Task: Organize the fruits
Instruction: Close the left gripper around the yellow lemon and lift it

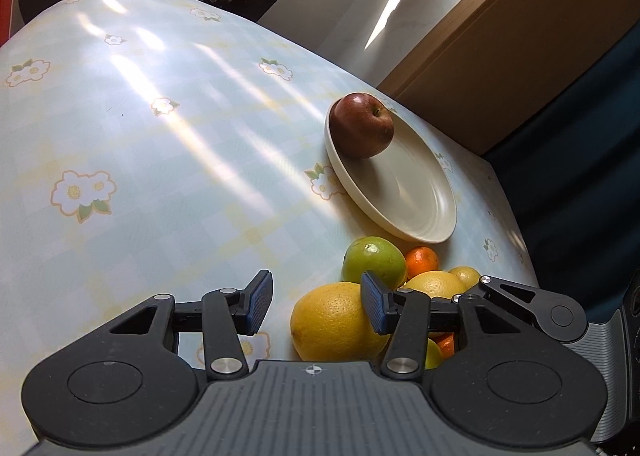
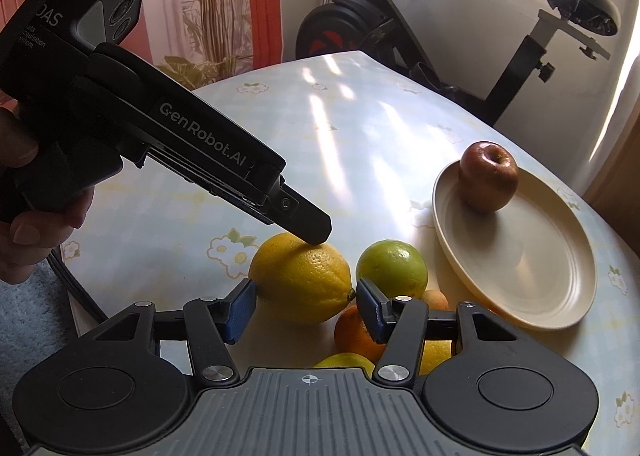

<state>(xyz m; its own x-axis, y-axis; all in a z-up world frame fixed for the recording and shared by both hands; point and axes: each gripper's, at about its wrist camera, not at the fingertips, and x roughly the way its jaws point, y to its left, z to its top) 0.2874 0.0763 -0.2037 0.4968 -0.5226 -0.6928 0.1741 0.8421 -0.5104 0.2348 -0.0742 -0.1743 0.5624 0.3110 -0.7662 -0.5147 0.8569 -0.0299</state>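
A large yellow citrus (image 2: 300, 280) lies on the flowered tablecloth beside a green fruit (image 2: 392, 268) and small oranges (image 2: 354, 330). My right gripper (image 2: 306, 310) is open, its blue pads close on either side of the citrus. I see no press on the fruit. My left gripper (image 1: 316, 302) is open too. The citrus (image 1: 332, 324) lies under its right finger, and that fingertip (image 2: 316, 234) rests on top of the fruit. A red apple (image 1: 362, 125) sits at the far rim of the cream plate (image 1: 412, 195). From the right wrist, the apple (image 2: 488, 175) and plate (image 2: 520, 256) are to the right.
The green fruit (image 1: 374, 262), an orange (image 1: 422, 258) and more yellow fruit are heaped just before the plate. An exercise bike (image 2: 400, 15) stands beyond the table. A brown cabinet (image 1: 500, 55) is at the far right. A hand (image 2: 24, 195) holds the left gripper's handle.
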